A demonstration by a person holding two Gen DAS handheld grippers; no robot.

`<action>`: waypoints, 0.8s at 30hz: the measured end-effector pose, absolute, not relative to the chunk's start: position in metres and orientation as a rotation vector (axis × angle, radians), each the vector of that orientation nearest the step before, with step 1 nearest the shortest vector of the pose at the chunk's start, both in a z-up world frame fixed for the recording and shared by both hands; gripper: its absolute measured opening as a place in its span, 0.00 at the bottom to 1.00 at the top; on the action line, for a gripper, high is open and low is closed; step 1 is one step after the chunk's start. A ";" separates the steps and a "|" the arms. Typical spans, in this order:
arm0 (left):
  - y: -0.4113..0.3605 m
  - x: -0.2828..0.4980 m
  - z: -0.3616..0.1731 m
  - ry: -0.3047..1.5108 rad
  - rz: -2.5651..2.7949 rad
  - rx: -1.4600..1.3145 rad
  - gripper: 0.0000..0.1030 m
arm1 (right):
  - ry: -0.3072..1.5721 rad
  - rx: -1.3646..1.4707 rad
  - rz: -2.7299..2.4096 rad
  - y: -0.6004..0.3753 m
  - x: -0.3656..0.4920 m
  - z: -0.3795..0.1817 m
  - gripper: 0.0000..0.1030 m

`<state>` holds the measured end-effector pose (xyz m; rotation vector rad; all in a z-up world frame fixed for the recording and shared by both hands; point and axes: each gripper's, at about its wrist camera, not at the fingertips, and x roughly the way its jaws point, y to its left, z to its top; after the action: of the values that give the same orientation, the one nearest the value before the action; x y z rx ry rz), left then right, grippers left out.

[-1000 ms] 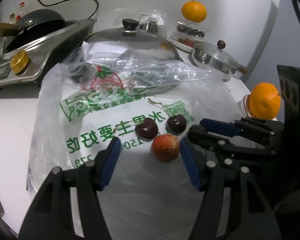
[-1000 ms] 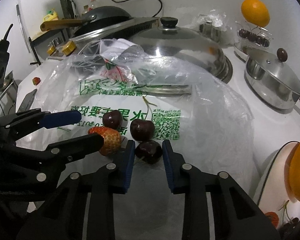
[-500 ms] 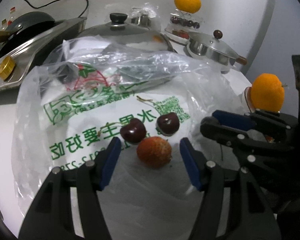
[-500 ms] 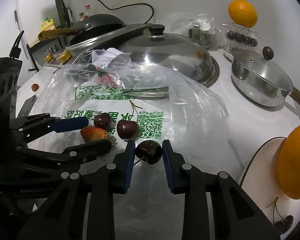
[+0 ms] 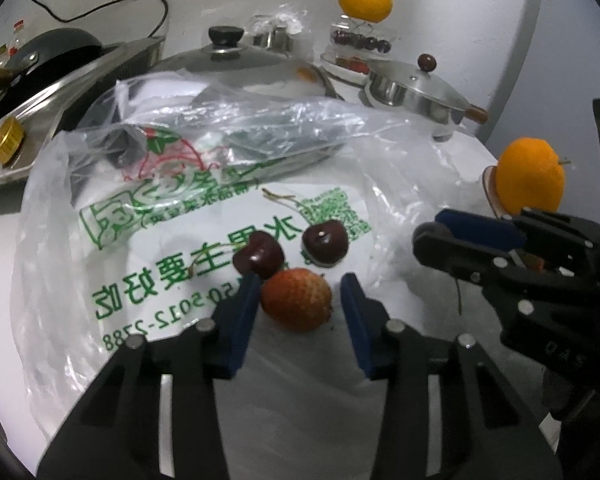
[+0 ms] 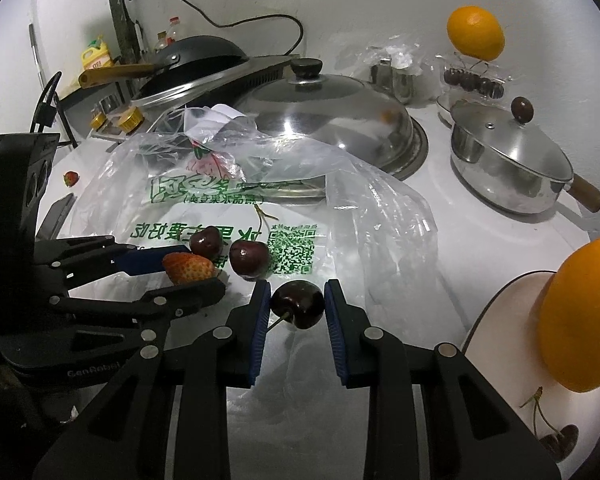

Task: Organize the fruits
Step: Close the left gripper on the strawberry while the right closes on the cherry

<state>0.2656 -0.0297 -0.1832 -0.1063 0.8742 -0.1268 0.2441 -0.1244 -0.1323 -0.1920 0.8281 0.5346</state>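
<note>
- The right gripper [image 6: 294, 312] is clamped on a dark cherry [image 6: 298, 309], both blue pads pressed against its sides and its stem poking out toward the lower left; the fruit hangs just above the printed plastic bag [image 6: 228, 204].
- The left gripper [image 5: 298, 304] has just been closing around a strawberry [image 5: 297, 299] lying on the bag. Its left pad meets the berry's side, while a narrow gap shows between the berry and the right pad, so the jaws stand apart and not yet clamped.
- Two more dark cherries [image 5: 260, 255] [image 5: 325, 242] lie on the bag just beyond the strawberry, the nearer one touching it or almost so; their stems trail across the green lettering.
- In the left wrist view the right gripper's load is hidden behind its own fingers; only a thin stem hangs below them.
- An orange [image 6: 580, 316] sits on a pale plate [image 6: 500, 312] at the right edge, both cut off by the frame; another cherry on that plate is half lost in the dark corner.
- Farther back stand a domed steel lid [image 6: 320, 120], a lidded saucepan [image 6: 508, 160] and a second orange [image 6: 476, 38] atop a clear box of dark fruit, its contents too blurred to name.
- A small strawberry [image 6: 71, 178] lies alone on the white counter at far left.
</note>
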 end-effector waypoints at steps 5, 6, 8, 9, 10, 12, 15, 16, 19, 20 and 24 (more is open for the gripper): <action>-0.030 0.261 -0.180 0.860 -0.132 -0.101 0.37 | 0.820 -0.196 0.534 -0.124 0.240 -0.128 0.29; -0.030 0.261 -0.180 0.860 -0.132 -0.100 0.37 | 0.818 -0.197 0.533 -0.124 0.239 -0.128 0.29; -0.030 0.261 -0.180 0.862 -0.135 -0.107 0.37 | 0.817 -0.198 0.531 -0.124 0.237 -0.127 0.29; -0.029 0.261 -0.180 0.863 -0.137 -0.114 0.37 | 0.817 -0.199 0.529 -0.124 0.237 -0.127 0.29; -0.028 0.262 -0.180 0.866 -0.135 -0.122 0.38 | 0.817 -0.199 0.527 -0.124 0.236 -0.127 0.29; -0.027 0.263 -0.183 0.880 -0.130 -0.129 0.38 | 0.819 -0.200 0.525 -0.124 0.236 -0.128 0.29; -0.025 0.268 -0.188 0.907 -0.128 -0.139 0.40 | 0.824 -0.200 0.522 -0.124 0.237 -0.130 0.29; -0.026 0.269 -0.189 0.907 -0.131 -0.140 0.40 | 0.824 -0.200 0.522 -0.125 0.236 -0.130 0.29; -0.027 0.269 -0.190 0.897 -0.135 -0.128 0.40 | 0.823 -0.200 0.522 -0.125 0.238 -0.130 0.29; -0.028 0.269 -0.190 0.895 -0.136 -0.127 0.39 | 0.823 -0.199 0.522 -0.125 0.238 -0.130 0.29; -0.031 0.267 -0.188 0.879 -0.142 -0.111 0.35 | 0.824 -0.200 0.523 -0.125 0.238 -0.130 0.29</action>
<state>0.2671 -0.0310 -0.1879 -0.1108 0.8791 -0.1424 0.2383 -0.1254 -0.1303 -0.2000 0.8242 0.5234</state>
